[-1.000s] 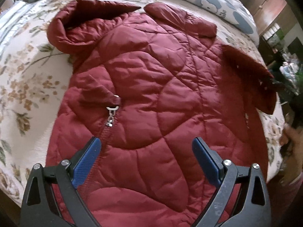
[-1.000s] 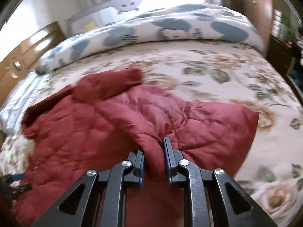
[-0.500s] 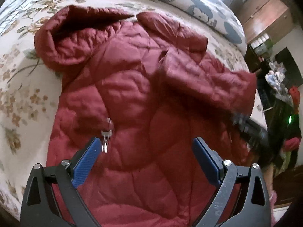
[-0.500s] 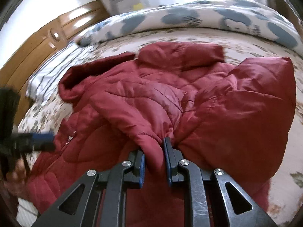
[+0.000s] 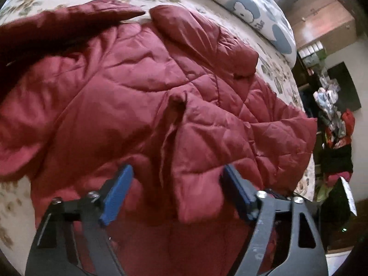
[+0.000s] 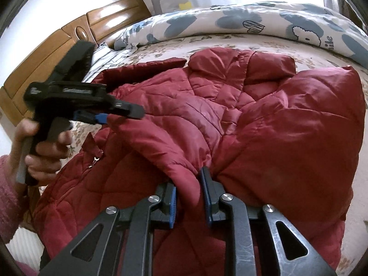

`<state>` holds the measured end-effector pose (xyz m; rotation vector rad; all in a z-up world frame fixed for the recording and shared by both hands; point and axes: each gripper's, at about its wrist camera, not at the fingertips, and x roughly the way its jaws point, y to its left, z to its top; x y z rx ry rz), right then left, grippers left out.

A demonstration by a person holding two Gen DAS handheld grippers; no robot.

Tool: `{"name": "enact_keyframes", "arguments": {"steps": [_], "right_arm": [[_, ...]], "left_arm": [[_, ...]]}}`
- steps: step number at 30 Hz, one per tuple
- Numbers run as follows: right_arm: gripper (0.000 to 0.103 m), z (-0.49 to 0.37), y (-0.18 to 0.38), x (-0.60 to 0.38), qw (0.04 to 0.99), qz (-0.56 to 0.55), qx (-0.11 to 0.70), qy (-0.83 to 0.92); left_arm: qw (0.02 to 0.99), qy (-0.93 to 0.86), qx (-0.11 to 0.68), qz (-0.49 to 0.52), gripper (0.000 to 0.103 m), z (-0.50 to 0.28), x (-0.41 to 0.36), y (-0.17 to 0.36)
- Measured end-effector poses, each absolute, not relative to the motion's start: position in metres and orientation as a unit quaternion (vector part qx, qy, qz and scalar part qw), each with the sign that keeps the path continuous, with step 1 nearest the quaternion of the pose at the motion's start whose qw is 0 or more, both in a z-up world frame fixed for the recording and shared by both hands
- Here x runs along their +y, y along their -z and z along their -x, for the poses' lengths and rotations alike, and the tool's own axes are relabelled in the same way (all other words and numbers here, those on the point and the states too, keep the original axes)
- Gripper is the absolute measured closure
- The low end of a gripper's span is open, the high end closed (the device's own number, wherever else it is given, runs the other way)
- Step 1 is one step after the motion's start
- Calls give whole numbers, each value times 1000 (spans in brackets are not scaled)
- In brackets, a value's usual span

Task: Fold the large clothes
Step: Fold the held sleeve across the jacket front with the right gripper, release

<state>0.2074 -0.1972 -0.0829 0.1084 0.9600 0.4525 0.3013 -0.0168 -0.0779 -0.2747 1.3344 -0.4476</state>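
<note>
A large quilted dark red hooded jacket (image 5: 128, 96) lies on a floral bedspread (image 5: 36, 204). Its right sleeve is folded over onto the body. My right gripper (image 6: 189, 195) is shut on the sleeve cuff (image 6: 184, 177) and holds it over the jacket's middle. My left gripper (image 5: 177, 193) is open, its blue pads on either side of that sleeve end (image 5: 197, 184), just above the jacket. The left gripper also shows in the right wrist view (image 6: 103, 115), held by a hand, near the jacket's (image 6: 276, 126) left side. The hood (image 5: 46, 30) lies at the far left.
A rolled blue-and-white patterned duvet (image 6: 253, 23) lies along the far side of the bed. A wooden headboard (image 6: 46, 55) stands at the left. A wooden cabinet (image 5: 322, 25) and a cluttered pile of clothes (image 5: 335, 124) stand beyond the bed's right edge.
My right gripper has carried the sleeve leftward across the jacket's body. My left gripper has moved in toward the sleeve end, staying open.
</note>
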Motion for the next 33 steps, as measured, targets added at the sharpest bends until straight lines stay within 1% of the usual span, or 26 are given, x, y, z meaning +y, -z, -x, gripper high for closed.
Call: {"name": "enact_keyframes", "arguments": {"steps": [1, 2, 3, 6, 7, 9, 12, 18, 23, 26, 28, 33], "right_arm": [[81, -208, 83, -197, 861, -52, 458, -216], [81, -208, 83, -197, 860, -52, 459, -215], [81, -208, 83, -197, 860, -51, 461, -213], [81, -207, 83, -199, 860, -45, 468, -199], [81, -206, 82, -201, 860, -50, 469, -197], [79, -201, 79, -208, 859, -65, 469, -197], [70, -194, 73, -219, 862, -77, 464, -187], [69, -199, 61, -259, 883, -94, 449, -104], [68, -228, 67, -284, 883, -114, 452, -54], [68, -245, 81, -288, 877, -105, 468, -37], [69, -254, 96, -288, 869, -101, 484, -30], [68, -256, 123, -288, 857, -101, 505, -26]], "left_arm": [[754, 208, 611, 123, 48, -302, -19, 78], [752, 217, 610, 124, 59, -304, -21, 79], [750, 224, 609, 130, 76, -304, -21, 79], [752, 235, 599, 144, 87, -305, -16, 75], [755, 238, 594, 144, 89, -303, -13, 72], [767, 236, 582, 133, 90, -299, -8, 65], [799, 205, 557, 95, 91, -291, 1, 53], [845, 141, 514, 49, 91, -288, 26, 43], [846, 124, 519, 16, 91, -285, 26, 56], [848, 111, 519, 1, 90, -281, 24, 60], [851, 99, 516, 6, 87, -278, 28, 59], [881, 84, 465, 24, 87, -256, 35, 23]]}}
